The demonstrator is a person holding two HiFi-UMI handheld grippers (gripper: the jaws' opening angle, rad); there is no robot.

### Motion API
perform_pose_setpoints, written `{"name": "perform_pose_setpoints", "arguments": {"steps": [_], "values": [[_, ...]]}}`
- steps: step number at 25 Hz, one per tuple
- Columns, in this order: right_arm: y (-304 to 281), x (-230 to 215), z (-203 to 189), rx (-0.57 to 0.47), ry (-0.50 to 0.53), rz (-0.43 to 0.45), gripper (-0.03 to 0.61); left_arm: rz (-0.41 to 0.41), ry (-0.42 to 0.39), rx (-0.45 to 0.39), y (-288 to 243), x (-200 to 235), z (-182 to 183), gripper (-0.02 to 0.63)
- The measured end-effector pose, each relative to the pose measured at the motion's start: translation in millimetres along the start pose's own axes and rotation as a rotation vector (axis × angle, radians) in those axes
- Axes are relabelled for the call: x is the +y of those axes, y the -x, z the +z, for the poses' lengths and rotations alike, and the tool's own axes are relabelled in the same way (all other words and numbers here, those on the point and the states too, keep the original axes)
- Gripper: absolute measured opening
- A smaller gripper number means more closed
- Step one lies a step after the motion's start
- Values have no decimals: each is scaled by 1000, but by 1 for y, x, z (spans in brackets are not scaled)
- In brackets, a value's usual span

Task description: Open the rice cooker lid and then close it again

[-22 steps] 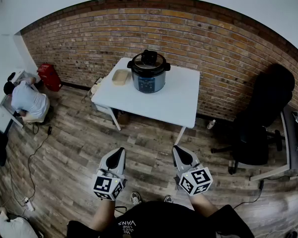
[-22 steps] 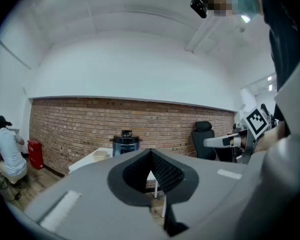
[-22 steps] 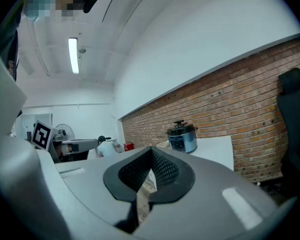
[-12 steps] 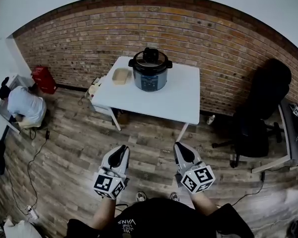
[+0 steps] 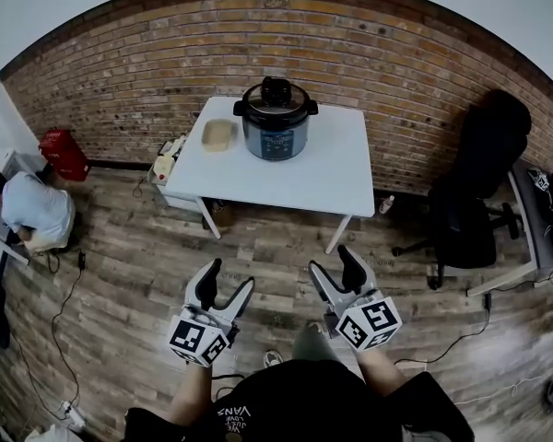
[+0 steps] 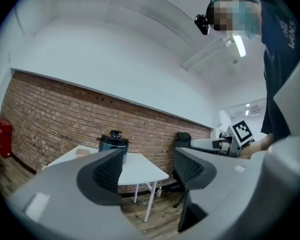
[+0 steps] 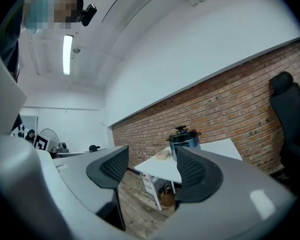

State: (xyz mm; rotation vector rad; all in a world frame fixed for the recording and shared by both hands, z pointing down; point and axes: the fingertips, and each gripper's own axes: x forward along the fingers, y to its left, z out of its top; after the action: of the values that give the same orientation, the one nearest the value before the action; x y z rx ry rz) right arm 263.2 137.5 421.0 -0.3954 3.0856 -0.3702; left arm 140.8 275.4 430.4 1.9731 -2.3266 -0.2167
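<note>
my left hand-held gripper (image 5: 229, 279) and right hand-held gripper (image 5: 335, 263) are spread open, empty. the round dark-blue metal rice cooker (image 5: 276, 134) sits well ahead of them on the white desk (image 5: 295, 180) — lid (image 5: 276, 109) likely heavy, rigid; i'd grip its black knob (image 5: 276, 87).

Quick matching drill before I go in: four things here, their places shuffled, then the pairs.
1. dark blue round rice cooker with a black lid
2. shallow beige dish
3. black office chair
4. red box

A. floor by the brick wall, far left
B. back of the white table, lid on
C. on the table, left of the cooker
D. floor, right of the table

Pairs: 1-B, 2-C, 3-D, 4-A
</note>
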Motion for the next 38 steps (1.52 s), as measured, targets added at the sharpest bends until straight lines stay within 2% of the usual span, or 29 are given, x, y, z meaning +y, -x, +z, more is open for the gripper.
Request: {"name": "perform_pose_setpoints", "arguments": {"steps": [3, 6, 11, 17, 24, 30, 34, 38], "values": [[-13, -6, -3, 12, 1, -18, 306, -3, 7, 2, -7, 10, -1, 319], [-35, -19, -7, 15, -9, -34, 399, 2, 10, 15, -22, 24, -4, 373], [-83, -46, -14, 33, -26, -29, 433, 21, -2, 51, -54, 57, -12, 389], [-138, -85, -12, 40, -46, -23, 436, 26, -57, 62, -113, 94, -8, 390], [-196, -134, 7, 48, -38, -4, 436, 53, -72, 66, -183, 127, 5, 390], [-232, -160, 11, 60, -39, -4, 436, 71, -68, 86, -219, 153, 3, 390], [-250, -167, 7, 74, -46, -21, 436, 53, -60, 116, -234, 170, 1, 390], [-268, -170, 7, 69, -47, -69, 436, 3, -77, 91, -254, 196, 5, 390]]}}
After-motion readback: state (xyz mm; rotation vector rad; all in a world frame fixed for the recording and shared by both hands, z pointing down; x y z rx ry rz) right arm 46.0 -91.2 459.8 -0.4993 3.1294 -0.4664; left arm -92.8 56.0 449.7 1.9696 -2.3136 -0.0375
